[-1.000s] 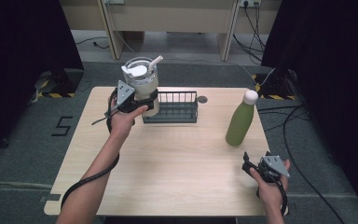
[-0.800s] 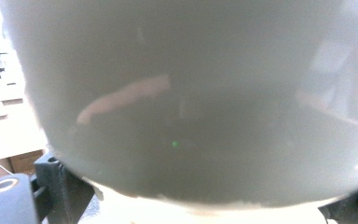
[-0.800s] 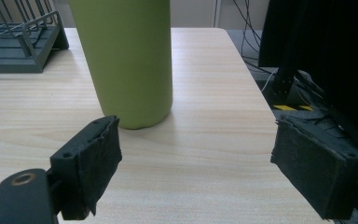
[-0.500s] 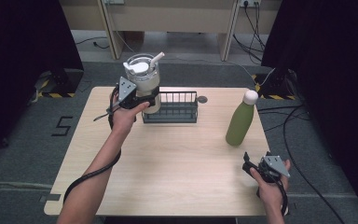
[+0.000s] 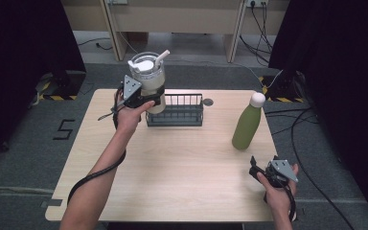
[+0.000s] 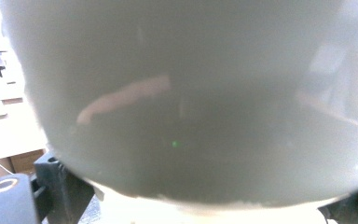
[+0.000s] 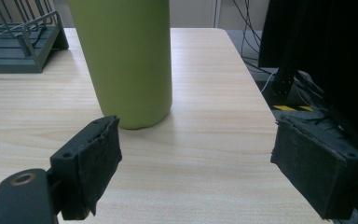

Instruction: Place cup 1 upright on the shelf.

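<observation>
High view: left tongs (image 5: pixel 146 98) clamped the pale tumbler (image 5: pixel 149 79) about its lower body and held it up over the left end of the dark wire rack (image 5: pixel 182 111), at the far side of the worktop (image 5: pixel 172 163). Tumbler upright, with white lid and a tilted straw (image 5: pixel 161 58). Left gripper view: the tumbler's translucent wall (image 6: pixel 191 102) sat directly against the lens, black jaws at either lower corner. Right tongs (image 5: pixel 258 171) rested near the worktop's front right corner, jaws apart, nothing between them. Right gripper view: green bottle (image 7: pixel 123 56) stood upright ahead of the open tongs (image 7: pixel 205 158), apart from both pads, with the rack (image 7: pixel 18 42) behind it at the left.
</observation>
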